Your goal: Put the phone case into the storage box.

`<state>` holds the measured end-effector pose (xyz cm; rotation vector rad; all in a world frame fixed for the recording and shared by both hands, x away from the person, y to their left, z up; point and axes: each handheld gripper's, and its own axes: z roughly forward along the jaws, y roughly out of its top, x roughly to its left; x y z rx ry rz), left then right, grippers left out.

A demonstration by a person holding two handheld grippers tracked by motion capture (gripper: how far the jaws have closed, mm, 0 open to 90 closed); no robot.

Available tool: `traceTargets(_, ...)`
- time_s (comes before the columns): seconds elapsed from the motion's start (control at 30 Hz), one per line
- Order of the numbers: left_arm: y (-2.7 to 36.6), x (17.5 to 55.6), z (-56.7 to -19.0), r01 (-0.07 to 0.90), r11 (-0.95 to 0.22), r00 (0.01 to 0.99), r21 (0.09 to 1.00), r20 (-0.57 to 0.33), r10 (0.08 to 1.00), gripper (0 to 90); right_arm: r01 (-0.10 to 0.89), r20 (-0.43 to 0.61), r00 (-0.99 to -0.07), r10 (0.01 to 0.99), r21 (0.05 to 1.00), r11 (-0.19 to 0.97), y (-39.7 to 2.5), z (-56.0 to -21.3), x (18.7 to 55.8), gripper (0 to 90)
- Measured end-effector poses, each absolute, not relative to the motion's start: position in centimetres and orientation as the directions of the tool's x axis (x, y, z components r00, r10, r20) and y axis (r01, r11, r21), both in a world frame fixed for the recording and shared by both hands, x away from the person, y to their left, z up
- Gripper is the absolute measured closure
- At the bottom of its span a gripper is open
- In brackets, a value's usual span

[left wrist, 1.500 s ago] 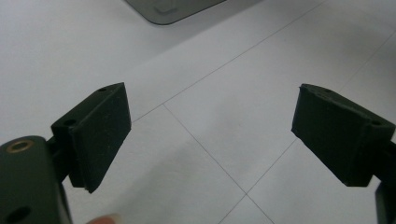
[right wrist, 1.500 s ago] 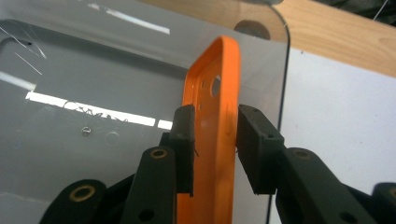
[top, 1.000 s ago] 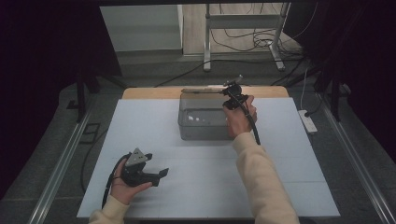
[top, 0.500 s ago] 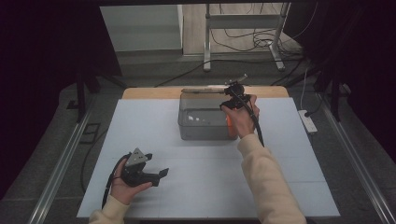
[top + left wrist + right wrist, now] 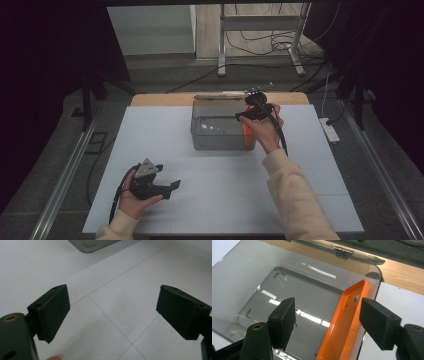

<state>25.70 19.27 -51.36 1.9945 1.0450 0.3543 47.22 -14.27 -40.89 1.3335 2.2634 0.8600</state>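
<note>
While our right gripper (image 5: pixel 327 322) is hanging spread over the orange plastic phone case (image 5: pixel 345 322) leaning inside the clear plastic box (image 5: pixel 262 277), we are risking tipping it.

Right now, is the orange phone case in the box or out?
In. The orange phone case leans against the clear box wall; right claw open around it.

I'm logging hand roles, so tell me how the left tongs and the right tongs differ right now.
The left tongs sit low over the bare white table near the person; the right tongs are held over the clear plastic box. Between the left jaws lies only tabletop; between the right jaws leans an orange phone case, untouched. Both are open, holding nothing.
</note>
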Motion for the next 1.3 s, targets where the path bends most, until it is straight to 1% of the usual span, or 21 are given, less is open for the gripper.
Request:
traceTargets(0.2, 19.4, 25.5, -51.5, 0.550, -0.303, 0.605, 0.778, -0.120, 0.787, 11.4, 0.634, 0.013, -0.512, 0.859, 0.681, 0.367, -14.8, -40.6, 46.6, 28.3)
traceTargets(0.33, 19.3, 25.4, -51.5, 0.549, -0.301, 0.603, 0.780, -0.120, 0.789, 11.4, 0.619, 0.012, -0.531, 0.847, 0.688, 0.378, -14.9, -40.4, 46.2, 28.3)
traceTargets(0.5, 19.2, 25.5, -51.6, 0.547, -0.309, 0.609, 0.778, -0.117, 0.784, 11.4, 0.577, 0.003, -0.545, 0.838, 0.727, 0.373, -15.2, -38.8, 45.1, 29.2)
traceTargets(0.67, 19.2, 25.4, -51.5, 0.543, -0.307, 0.611, 0.782, -0.116, 0.783, 11.4, 0.566, 0.005, -0.566, 0.825, 0.730, 0.384, -15.4, -38.0, 44.3, 29.4)
traceTargets(0.8, 19.2, 25.4, -51.5, 0.542, -0.309, 0.611, 0.781, -0.114, 0.783, 11.4, 0.562, 0.005, -0.578, 0.816, 0.728, 0.394, -15.5, -38.0, 43.9, 29.4)
traceTargets(1.07, 19.2, 25.5, -51.6, 0.548, -0.312, 0.609, 0.776, -0.113, 0.785, 11.4, 0.512, -0.003, -0.626, 0.780, 0.753, 0.414, -16.3, -38.2, 42.3, 30.4)
traceTargets(1.17, 19.2, 25.4, -51.6, 0.547, -0.312, 0.608, 0.777, -0.113, 0.786, 11.4, 0.512, 0.026, -0.641, 0.767, 0.759, 0.403, -16.8, -38.4, 41.8, 30.3)
traceTargets(1.3, 19.2, 25.4, -51.6, 0.547, -0.312, 0.608, 0.777, -0.112, 0.786, 11.4, 0.507, 0.039, -0.644, 0.764, 0.769, 0.389, -17.3, -38.5, 41.1, 30.3)
